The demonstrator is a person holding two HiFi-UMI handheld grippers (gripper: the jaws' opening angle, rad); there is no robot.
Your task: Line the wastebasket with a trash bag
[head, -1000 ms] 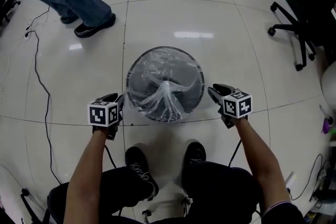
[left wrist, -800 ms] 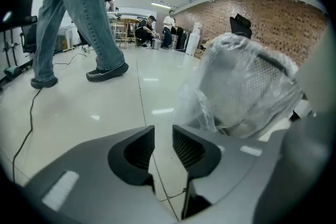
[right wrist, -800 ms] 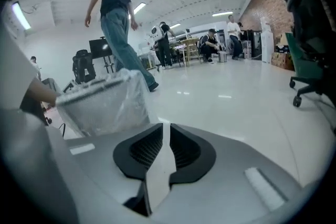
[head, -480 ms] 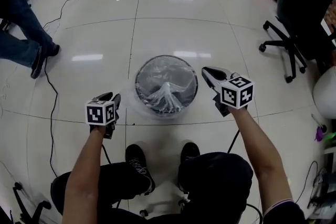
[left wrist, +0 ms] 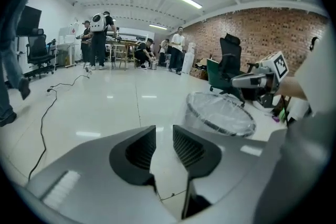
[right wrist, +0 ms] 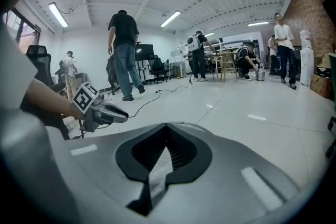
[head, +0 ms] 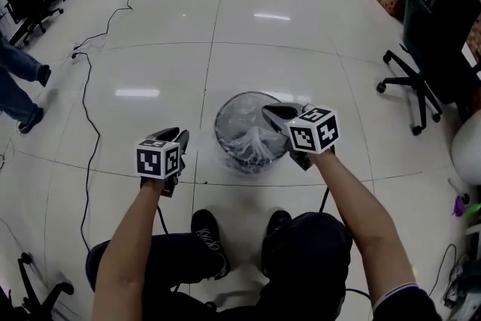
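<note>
Nearest the person, both grippers are held clear of the wastebasket. The left gripper is to the left of the wastebasket and apart from it. Its jaws are closing, a gap remains between them, and nothing is in that gap. The right gripper is above the right side of the wastebasket. Its jaws are clenched tip to tip and grasp nothing. The left gripper view shows it well above the rim and not touching.

The wastebasket stands on the floor just ahead of the person's shoes. The trash bag is inside it, with clear film turned over the rim and down the outer wall. The middle of the bag is bunched upward.

Assessment: lining appears essentially complete. At most, the bunched centre remains to be settled.
</note>
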